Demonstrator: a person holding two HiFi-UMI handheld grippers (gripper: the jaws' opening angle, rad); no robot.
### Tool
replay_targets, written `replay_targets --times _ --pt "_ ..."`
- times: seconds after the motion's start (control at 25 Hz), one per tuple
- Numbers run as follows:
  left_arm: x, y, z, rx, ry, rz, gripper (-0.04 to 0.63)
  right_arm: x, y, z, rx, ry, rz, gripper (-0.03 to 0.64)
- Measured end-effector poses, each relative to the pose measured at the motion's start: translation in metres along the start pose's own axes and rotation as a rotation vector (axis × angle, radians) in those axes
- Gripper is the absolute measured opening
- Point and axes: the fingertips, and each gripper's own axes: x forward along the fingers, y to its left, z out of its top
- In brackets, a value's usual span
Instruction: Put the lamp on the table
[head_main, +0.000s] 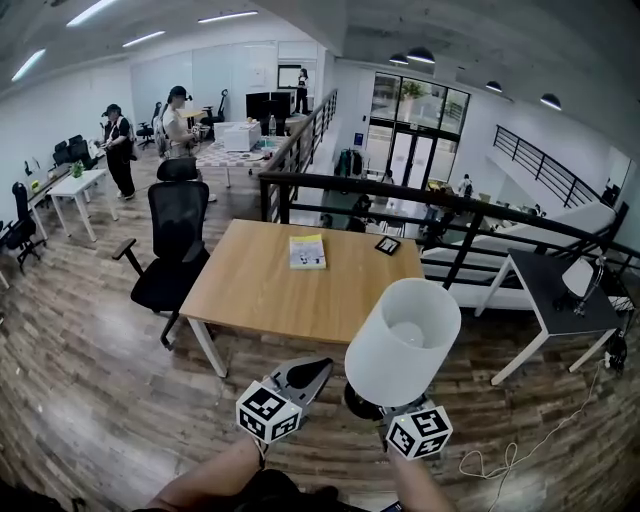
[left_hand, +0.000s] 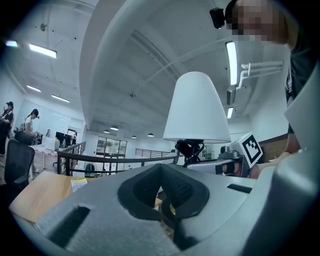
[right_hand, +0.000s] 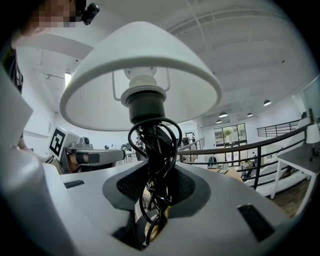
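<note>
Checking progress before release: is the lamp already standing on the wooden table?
No, the jaws of the right gripper hold the lamp up, off the table.

I see a yellow-green booklet (head_main: 307, 251) near the desk's (head_main: 265, 295) far edge, and a small black device (head_main: 387, 245) beside it toward the far right corner. Black office chair (head_main: 172, 245) at the left edge. Black railing (head_main: 420, 193) behind. Two people (head_main: 118, 148) far left.

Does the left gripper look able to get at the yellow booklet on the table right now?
Probably yes. The left gripper holds nothing, and the table is bare between its near edge and the booklet; the lamp sits off to its right.
</note>
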Motion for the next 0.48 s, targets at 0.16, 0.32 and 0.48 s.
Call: replay_targets --times 0.16,0.32,0.48 --pt "0.03 0.005 0.001 0.001 0.004 -0.003 0.008 0.01 -0.027 0.006 0.003 -0.004 0.003 0.115" --pt "0.053 0.017 -0.002 0.0 0.0 -0.014 0.008 0.025 -0.044 0.006 -0.004 -0.006 0.006 0.115" --pt "0.066 0.03 -0.001 -0.012 -0.012 -0.024 0.008 0.04 -0.05 0.009 -0.018 0.0 0.008 0.115"
